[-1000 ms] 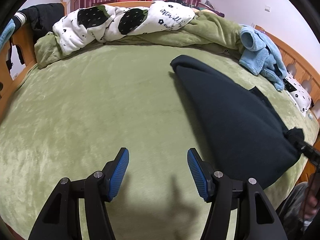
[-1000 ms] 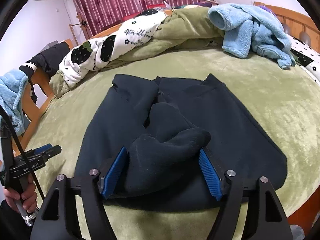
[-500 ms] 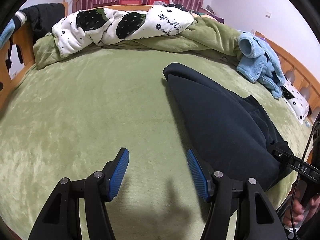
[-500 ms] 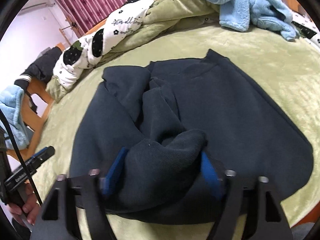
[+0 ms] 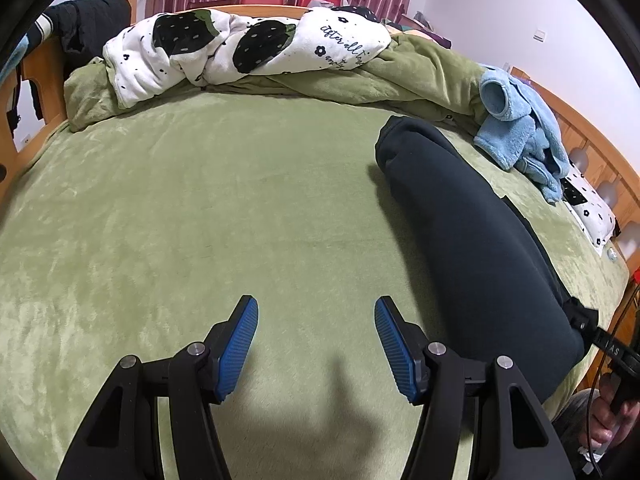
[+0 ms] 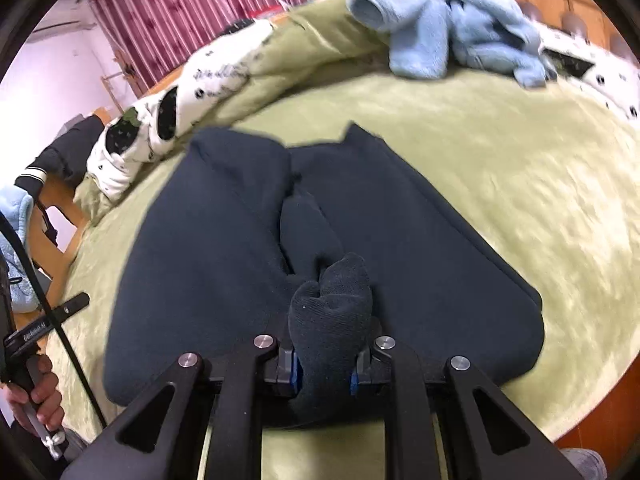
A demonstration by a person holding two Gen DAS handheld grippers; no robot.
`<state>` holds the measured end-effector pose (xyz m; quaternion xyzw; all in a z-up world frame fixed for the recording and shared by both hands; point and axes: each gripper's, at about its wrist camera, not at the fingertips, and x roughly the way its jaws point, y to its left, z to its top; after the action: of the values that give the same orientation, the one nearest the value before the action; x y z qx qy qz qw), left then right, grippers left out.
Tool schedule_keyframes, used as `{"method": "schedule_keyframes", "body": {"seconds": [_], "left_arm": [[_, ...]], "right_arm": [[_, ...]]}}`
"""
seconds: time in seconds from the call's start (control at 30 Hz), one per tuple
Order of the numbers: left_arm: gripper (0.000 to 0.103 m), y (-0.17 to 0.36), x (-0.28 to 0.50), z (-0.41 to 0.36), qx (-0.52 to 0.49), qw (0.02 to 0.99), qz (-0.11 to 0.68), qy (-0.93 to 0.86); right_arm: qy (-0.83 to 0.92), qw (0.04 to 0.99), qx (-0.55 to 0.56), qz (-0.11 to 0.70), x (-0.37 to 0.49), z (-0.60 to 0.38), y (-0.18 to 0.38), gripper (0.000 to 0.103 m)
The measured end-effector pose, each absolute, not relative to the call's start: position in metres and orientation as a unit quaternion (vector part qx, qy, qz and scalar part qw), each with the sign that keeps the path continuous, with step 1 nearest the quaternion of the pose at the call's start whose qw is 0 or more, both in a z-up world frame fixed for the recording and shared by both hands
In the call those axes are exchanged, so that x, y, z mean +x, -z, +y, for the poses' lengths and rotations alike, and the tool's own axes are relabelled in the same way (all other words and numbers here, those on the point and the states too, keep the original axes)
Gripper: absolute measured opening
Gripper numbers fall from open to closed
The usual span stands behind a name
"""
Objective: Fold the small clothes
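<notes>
A dark navy sweatshirt [image 6: 420, 248] lies flat on the green bed cover, its sleeves folded inward over the body. My right gripper [image 6: 324, 364] is shut on a bunched sleeve cuff [image 6: 332, 300] near the front hem. In the left wrist view the sweatshirt [image 5: 472, 240] lies to the right. My left gripper [image 5: 316, 340] is open and empty over bare green cover, left of the garment.
A white strawberry-print blanket [image 5: 240, 44] and a rumpled green quilt [image 5: 400, 76] lie along the far side. A light blue fleece garment [image 6: 452, 28] sits at the back right. The wooden bed frame [image 5: 592, 136] runs along the right edge.
My right gripper has closed on the sleeve cuff, which lay loosely between open jaws before. My left gripper stayed open, shifting slightly over the cover.
</notes>
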<state>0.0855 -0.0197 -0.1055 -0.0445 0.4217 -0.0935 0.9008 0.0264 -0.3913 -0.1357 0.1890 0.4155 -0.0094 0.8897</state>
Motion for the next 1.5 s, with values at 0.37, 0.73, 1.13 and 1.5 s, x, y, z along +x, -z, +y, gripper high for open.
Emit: {"method": "schedule_keyframes", "body": {"seconds": [0.37, 0.73, 1.13, 1.5], "left_arm": [[0.059, 0.103, 0.102, -0.047, -0.049, 0.898, 0.416, 0.132], [0.059, 0.108, 0.111, -0.054, -0.040, 0.897, 0.419, 0.131], [0.059, 0.101, 0.110, -0.085, -0.037, 0.898, 0.416, 0.140], [0.059, 0.098, 0.105, -0.136, -0.041, 0.893, 0.408, 0.185]], "right_arm": [[-0.083, 0.917, 0.100, 0.378, 0.049, -0.372, 0.078, 0.078], [-0.120, 0.855, 0.150, 0.482, 0.123, -0.358, 0.149, 0.034], [-0.100, 0.922, 0.104, 0.359, 0.079, -0.387, 0.063, 0.007], [0.020, 0.895, 0.045, 0.443, 0.077, -0.446, 0.130, 0.018]]}}
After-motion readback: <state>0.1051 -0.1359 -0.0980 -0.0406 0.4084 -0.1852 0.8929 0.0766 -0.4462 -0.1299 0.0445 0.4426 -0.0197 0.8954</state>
